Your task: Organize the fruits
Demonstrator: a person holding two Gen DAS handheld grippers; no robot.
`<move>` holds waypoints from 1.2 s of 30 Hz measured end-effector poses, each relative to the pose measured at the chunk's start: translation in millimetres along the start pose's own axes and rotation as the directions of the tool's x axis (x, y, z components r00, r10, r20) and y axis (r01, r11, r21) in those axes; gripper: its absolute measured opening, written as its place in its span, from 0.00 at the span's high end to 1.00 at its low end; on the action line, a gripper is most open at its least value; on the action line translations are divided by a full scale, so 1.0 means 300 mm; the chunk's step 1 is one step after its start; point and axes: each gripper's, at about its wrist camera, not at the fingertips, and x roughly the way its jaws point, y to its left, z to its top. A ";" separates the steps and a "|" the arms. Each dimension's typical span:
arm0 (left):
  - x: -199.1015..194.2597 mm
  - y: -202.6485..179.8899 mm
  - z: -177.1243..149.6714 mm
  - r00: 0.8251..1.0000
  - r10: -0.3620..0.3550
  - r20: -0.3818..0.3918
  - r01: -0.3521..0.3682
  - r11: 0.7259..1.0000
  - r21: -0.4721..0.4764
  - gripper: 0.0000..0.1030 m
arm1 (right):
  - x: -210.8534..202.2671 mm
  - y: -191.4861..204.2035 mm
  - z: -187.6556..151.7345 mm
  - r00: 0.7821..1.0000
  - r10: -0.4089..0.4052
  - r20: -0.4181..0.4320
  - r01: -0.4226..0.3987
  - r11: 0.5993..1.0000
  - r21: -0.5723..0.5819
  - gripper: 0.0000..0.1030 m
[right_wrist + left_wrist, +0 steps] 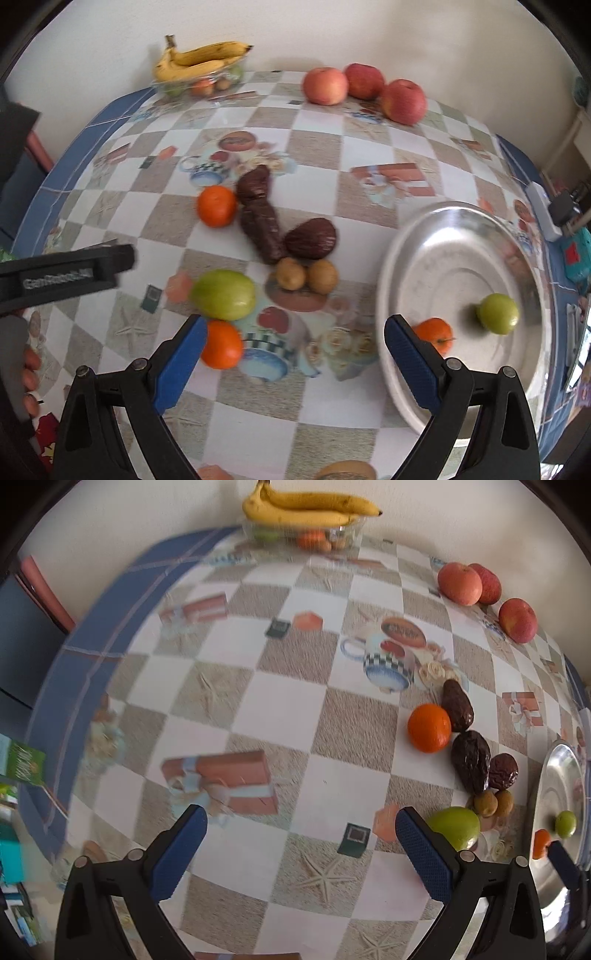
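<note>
My right gripper [295,332] hangs open over the table between a loose orange [221,344] by its left finger and a steel plate [461,254]. The plate holds a small green fruit [497,314] and an orange [434,334]. Beyond lie a big green fruit [223,294], two small brown fruits [290,273], three dark wrinkled fruits [262,232] and another orange [217,205]. My left gripper [299,819] is open and empty over bare tablecloth. The green fruit [456,825] sits just outside its right finger, with an orange [429,728] farther off.
Three red apples [364,80] stand by the back wall. Bananas [199,59] rest on a glass bowl [173,88] of fruit at the back left. The table's blue edge [85,664] runs along the left. A hand [29,369] shows at the lower left.
</note>
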 end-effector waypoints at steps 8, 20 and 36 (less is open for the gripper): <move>0.045 0.063 -0.008 0.998 -0.027 -0.054 0.022 0.995 -0.100 0.00 | 0.026 0.079 0.006 0.998 0.042 -0.038 -0.044 0.998 -0.046 0.07; 0.092 0.081 -0.012 0.995 -0.035 -0.096 0.025 0.994 -0.106 0.00 | 0.119 0.115 -0.017 0.986 0.082 -0.142 -0.090 0.995 -0.051 0.31; 0.130 0.057 0.001 0.994 -0.026 -0.102 0.017 0.995 -0.096 0.00 | 0.148 0.154 -0.018 0.981 0.087 -0.175 -0.101 0.992 -0.071 0.63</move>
